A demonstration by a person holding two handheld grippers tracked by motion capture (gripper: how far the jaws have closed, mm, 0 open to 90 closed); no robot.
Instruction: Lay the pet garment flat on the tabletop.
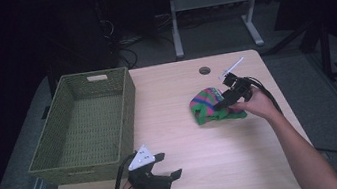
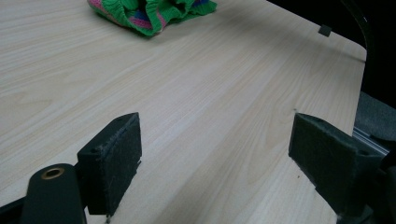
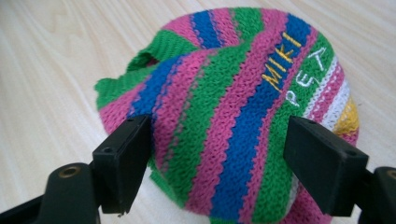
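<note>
Knitted hat (image 1: 208, 104): lies crumpled on the right half of the table (image 1: 178, 138), striped green, pink and blue, with stitched letters showing in the right gripper view (image 3: 243, 116).
Right gripper (image 1: 223, 100): jaws spread wide, one on each side of the hat, not closed on it; the hat bulges between them (image 3: 217, 172).
Left gripper (image 1: 165, 168): near the table's front edge, jaws wide apart with bare wood between them (image 2: 215, 158); the hat sits well ahead (image 2: 154, 11).
Wicker basket (image 1: 125, 106): olive green, at the table's left side, well apart from the hat.
Between hat and basket: bare tabletop.
Cable hole (image 1: 204, 70): in the table, just beyond the hat.
</note>
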